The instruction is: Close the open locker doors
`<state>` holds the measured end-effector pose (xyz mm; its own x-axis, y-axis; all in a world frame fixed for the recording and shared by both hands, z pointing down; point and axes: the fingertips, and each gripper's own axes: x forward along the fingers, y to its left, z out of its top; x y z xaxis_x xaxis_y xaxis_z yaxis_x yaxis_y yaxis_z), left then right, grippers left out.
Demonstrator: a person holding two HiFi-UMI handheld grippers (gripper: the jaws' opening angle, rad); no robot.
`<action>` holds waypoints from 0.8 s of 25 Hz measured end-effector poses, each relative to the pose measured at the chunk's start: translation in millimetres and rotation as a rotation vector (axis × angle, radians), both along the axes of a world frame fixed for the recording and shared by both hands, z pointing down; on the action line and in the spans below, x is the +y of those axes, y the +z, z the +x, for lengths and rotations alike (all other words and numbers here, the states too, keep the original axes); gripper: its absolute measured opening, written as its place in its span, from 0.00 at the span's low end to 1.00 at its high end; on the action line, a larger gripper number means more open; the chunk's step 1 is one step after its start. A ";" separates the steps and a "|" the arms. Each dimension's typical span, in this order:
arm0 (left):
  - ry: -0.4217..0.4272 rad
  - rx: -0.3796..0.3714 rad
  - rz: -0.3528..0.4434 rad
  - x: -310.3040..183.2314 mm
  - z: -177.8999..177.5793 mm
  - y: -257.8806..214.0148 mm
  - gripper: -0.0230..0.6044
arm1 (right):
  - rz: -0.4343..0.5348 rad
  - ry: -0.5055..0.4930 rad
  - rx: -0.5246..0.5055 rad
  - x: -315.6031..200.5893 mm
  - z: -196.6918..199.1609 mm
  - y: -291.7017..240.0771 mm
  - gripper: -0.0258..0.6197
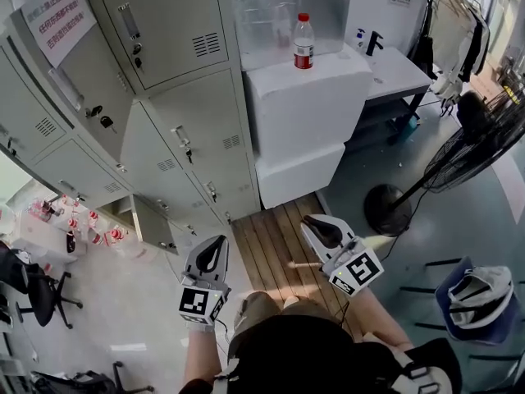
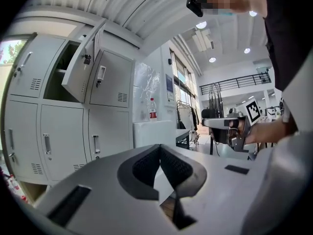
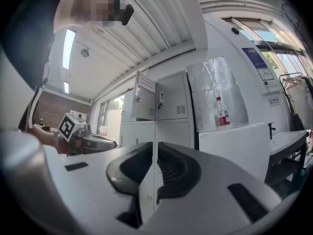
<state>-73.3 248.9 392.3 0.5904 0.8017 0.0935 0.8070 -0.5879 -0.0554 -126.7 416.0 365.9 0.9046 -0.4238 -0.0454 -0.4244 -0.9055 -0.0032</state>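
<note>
Grey lockers [image 1: 176,97] fill the left of the head view. One small door [image 1: 152,225] hangs open low on the left, and a door with a paper sign [image 1: 57,19] stands open at the top left. In the left gripper view an upper door [image 2: 83,62] is swung out. The right gripper view shows the signed door [image 3: 145,100] ajar. My left gripper [image 1: 218,240] [image 2: 159,148] is shut and holds nothing, a short way from the lockers. My right gripper [image 1: 308,220] [image 3: 155,146] is also shut and empty, over the wooden planks.
White foam boxes [image 1: 303,113] carrying a plastic bottle [image 1: 304,41] stand right of the lockers. A standing fan [image 1: 484,138] and a desk [image 1: 402,72] are at the right, an office chair [image 1: 37,290] at the lower left. Wooden planks [image 1: 275,240] lie underfoot.
</note>
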 end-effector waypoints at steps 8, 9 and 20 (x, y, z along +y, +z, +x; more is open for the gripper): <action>-0.049 -0.025 0.003 -10.4 18.4 14.9 0.05 | 0.015 -0.042 -0.027 -9.9 23.2 11.0 0.10; -0.053 -0.023 -0.003 -12.8 26.4 15.1 0.05 | 0.010 -0.046 -0.027 -11.6 30.5 11.1 0.10; -0.058 0.031 -0.007 -53.1 135.4 10.8 0.05 | 0.007 -0.075 0.000 -47.0 156.5 -1.8 0.10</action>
<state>62.0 195.8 403.1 0.6385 0.7665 0.0691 0.7695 -0.6342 -0.0758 29.8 368.9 364.1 0.8703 -0.4902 -0.0480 -0.4911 -0.8710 -0.0092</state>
